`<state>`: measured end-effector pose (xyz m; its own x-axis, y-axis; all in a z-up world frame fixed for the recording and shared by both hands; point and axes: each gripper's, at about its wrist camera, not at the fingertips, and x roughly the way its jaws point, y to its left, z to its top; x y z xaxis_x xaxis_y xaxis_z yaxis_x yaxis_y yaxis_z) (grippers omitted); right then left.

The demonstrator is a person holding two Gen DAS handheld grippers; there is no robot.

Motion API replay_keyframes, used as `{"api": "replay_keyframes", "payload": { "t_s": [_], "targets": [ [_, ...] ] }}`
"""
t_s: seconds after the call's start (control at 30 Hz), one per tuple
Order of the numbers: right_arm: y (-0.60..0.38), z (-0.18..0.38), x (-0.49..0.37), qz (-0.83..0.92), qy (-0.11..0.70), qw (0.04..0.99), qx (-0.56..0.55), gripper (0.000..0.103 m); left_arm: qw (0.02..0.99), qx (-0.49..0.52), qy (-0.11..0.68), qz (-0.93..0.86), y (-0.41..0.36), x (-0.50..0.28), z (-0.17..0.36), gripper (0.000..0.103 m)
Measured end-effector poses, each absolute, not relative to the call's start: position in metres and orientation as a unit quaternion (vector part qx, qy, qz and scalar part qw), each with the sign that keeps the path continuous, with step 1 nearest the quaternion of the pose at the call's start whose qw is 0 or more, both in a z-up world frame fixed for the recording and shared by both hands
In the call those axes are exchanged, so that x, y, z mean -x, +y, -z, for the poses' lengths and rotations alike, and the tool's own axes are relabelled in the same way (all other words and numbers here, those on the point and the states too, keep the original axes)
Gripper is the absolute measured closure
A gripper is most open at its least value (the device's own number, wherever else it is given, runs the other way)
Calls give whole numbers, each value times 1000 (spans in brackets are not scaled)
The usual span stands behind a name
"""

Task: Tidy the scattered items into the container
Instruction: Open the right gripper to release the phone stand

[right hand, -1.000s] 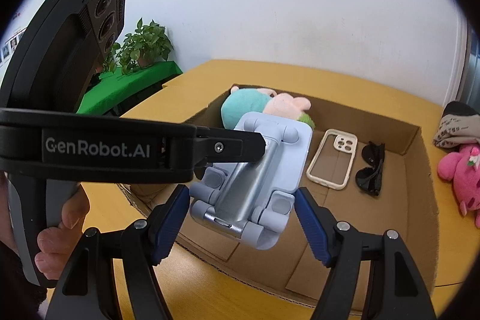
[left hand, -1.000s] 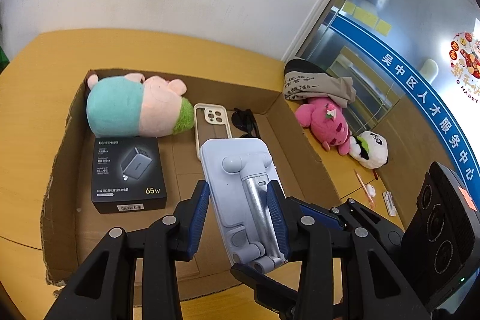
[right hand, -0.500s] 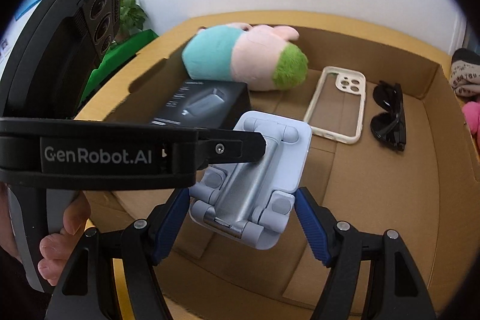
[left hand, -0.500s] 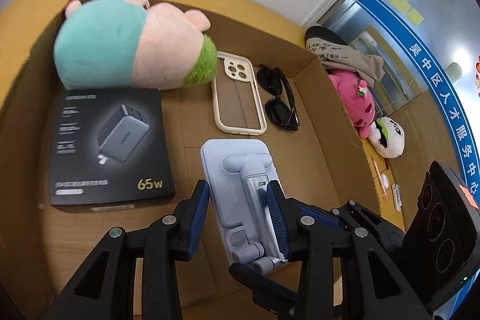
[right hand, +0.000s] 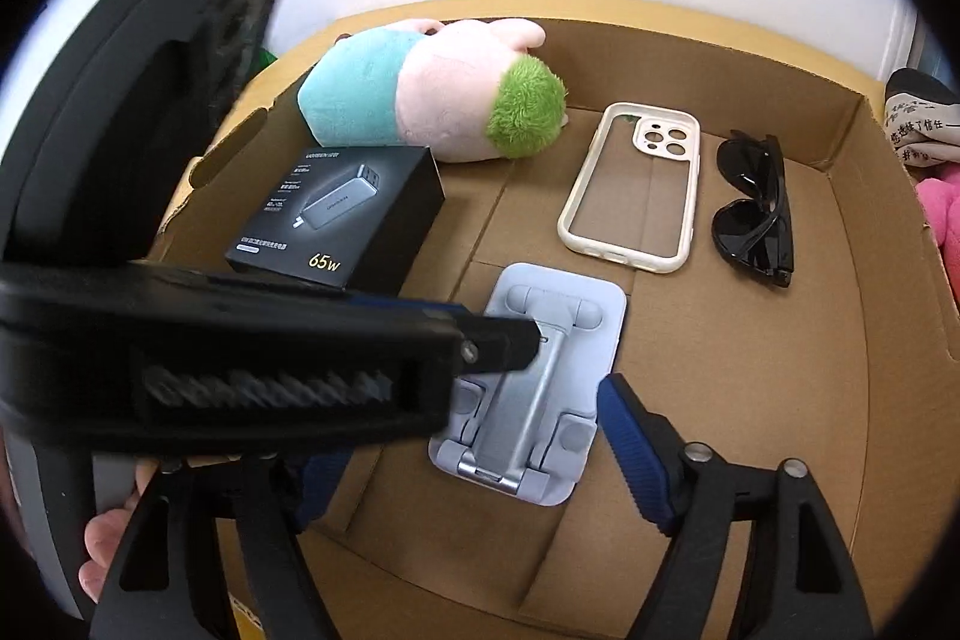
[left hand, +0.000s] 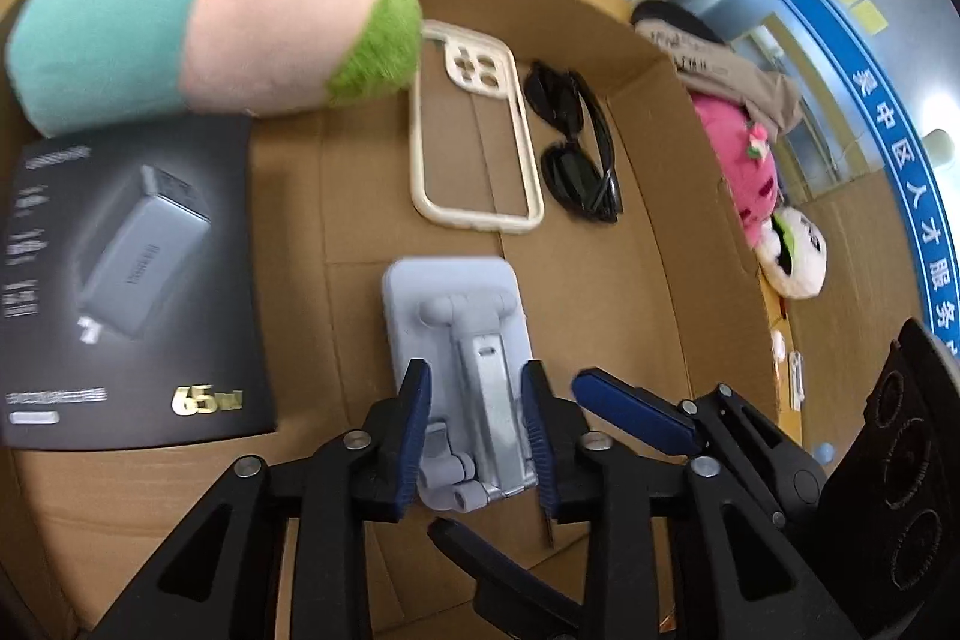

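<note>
Jaws of the left gripper clamp the stem of the blue phone stand. Jaws of the right gripper are opening, and the 1 pad in clear view stands clear of the stand's edge. A second ago both grippers held the stand above the box; now it is down near the cardboard floor, close to the front wall, though contact cannot be confirmed. Inside the box already: charger box, plush pig, phone case and sunglasses. Judgement: placement of the stand is nearly complete, with release by the left gripper pending. 3 items remain on the desk beside the box: pink plush, panda plush and folded cloth.
</note>
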<state>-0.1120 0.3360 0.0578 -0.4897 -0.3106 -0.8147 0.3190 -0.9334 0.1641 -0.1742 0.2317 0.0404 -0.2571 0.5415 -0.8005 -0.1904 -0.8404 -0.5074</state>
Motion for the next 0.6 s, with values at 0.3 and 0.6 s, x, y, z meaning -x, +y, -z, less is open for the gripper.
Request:
{"api": "replay_keyframes", "payload": {
  "t_s": [0.3,0.6],
  "targets": [
    [385,-94,61,904,-51,144,-399,20,148,427,-90,-888,193,101,-103,18],
    [381,-119,-1,940,-17,144,-309,19,75,319,-15,-945,178,22,-120,0]
  ]
}}
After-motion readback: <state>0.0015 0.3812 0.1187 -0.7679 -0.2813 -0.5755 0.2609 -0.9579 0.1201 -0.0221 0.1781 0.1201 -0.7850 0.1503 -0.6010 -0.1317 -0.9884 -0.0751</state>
